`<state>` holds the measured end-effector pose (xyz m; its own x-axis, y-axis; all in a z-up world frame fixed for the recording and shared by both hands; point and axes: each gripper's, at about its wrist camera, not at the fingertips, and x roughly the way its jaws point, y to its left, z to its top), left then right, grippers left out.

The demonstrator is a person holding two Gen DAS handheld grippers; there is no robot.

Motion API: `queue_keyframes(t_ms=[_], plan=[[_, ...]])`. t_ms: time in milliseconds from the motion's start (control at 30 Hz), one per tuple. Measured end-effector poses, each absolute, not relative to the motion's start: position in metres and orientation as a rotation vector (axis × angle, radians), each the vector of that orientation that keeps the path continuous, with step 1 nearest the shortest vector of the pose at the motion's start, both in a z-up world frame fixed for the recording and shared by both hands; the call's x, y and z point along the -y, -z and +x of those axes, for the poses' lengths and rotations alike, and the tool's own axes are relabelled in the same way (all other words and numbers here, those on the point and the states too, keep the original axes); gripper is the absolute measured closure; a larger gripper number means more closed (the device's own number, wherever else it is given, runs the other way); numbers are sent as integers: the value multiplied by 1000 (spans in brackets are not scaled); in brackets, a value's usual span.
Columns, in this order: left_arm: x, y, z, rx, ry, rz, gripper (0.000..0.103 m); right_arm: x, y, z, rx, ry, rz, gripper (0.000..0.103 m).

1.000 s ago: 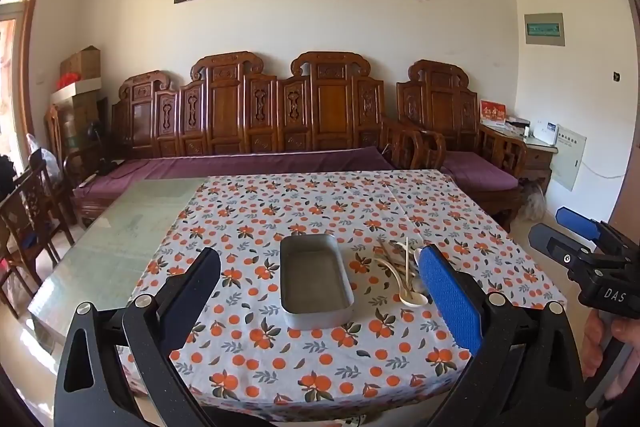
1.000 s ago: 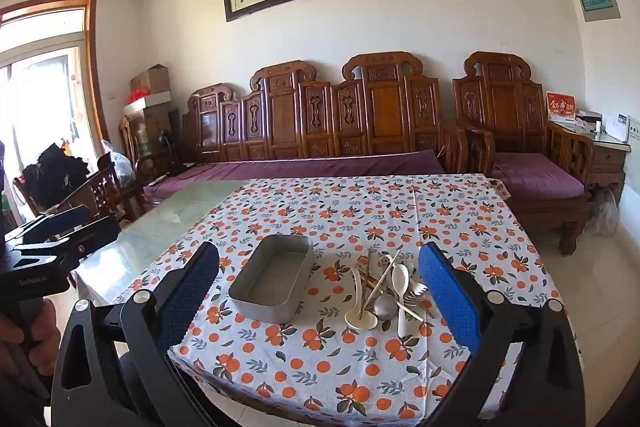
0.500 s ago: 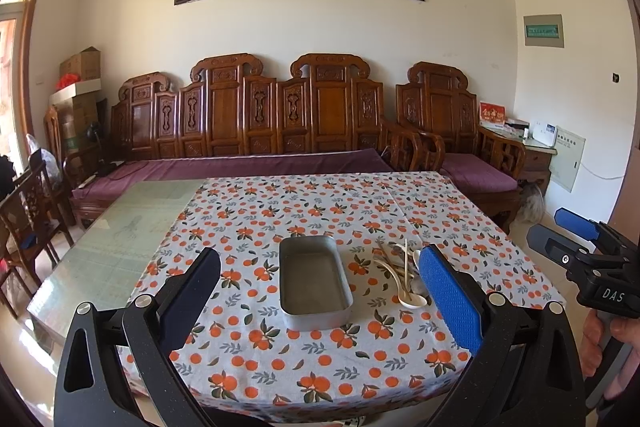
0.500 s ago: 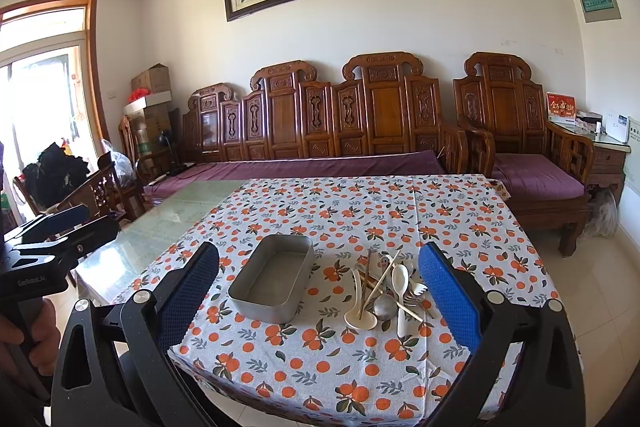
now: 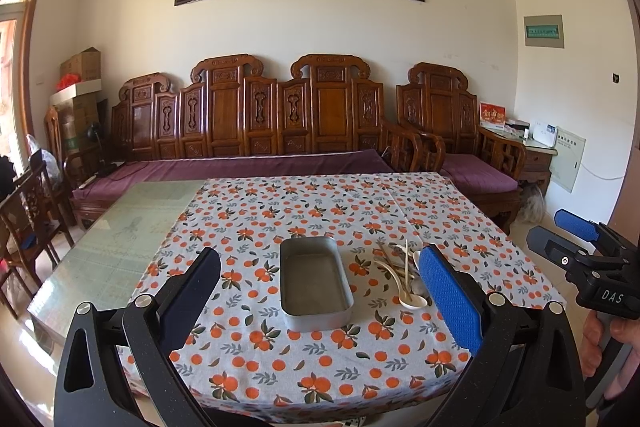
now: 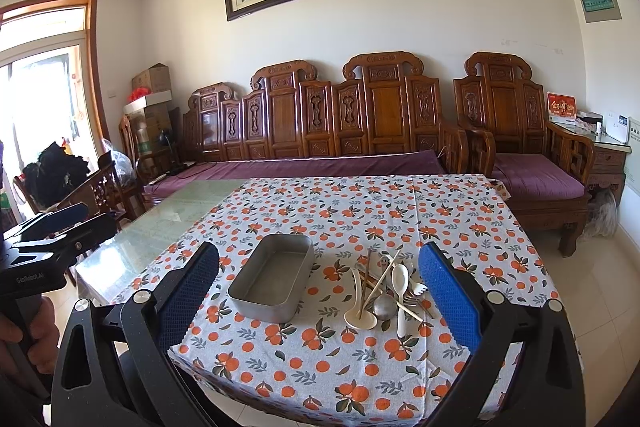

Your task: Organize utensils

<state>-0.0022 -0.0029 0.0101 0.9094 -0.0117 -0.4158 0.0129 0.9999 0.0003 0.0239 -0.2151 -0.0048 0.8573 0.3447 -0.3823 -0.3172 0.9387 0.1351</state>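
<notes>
A grey metal tray (image 5: pixel 315 282) (image 6: pixel 272 283) lies empty on the orange-print tablecloth (image 5: pixel 320 211) (image 6: pixel 360 211). To its right sits a heap of utensils (image 5: pixel 404 277) (image 6: pixel 386 293): white spoons, a metal ladle, chopsticks and a small fork, tangled together. My left gripper (image 5: pixel 320 291) is open, held above the table's near edge and clear of the tray. My right gripper (image 6: pixel 320 287) is open too, back from the heap, with nothing between its fingers. Each gripper shows at the edge of the other's view, in a hand.
Bare green glass tabletop (image 5: pixel 120 239) lies left of the cloth. A carved wooden sofa (image 5: pixel 256 131) with purple cushions runs behind the table, an armchair (image 6: pixel 524 155) at the right. Dining chairs (image 5: pixel 24 219) stand at the far left.
Both grippers have barely shifted; the table sits slightly lower in the left wrist view. Tray and utensils have not moved.
</notes>
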Motion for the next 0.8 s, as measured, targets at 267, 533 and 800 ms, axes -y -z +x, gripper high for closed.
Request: queue_keyframes(t_ms=[267, 533, 800], plan=[[5, -13, -2, -427, 14, 5, 7, 215, 4, 23, -413, -349, 69, 3], [5, -14, -1, -425, 16, 6, 7, 215, 4, 23, -413, -349, 69, 3], [7, -15, -1, -423, 16, 6, 7, 215, 3, 23, -413, -349, 69, 3]])
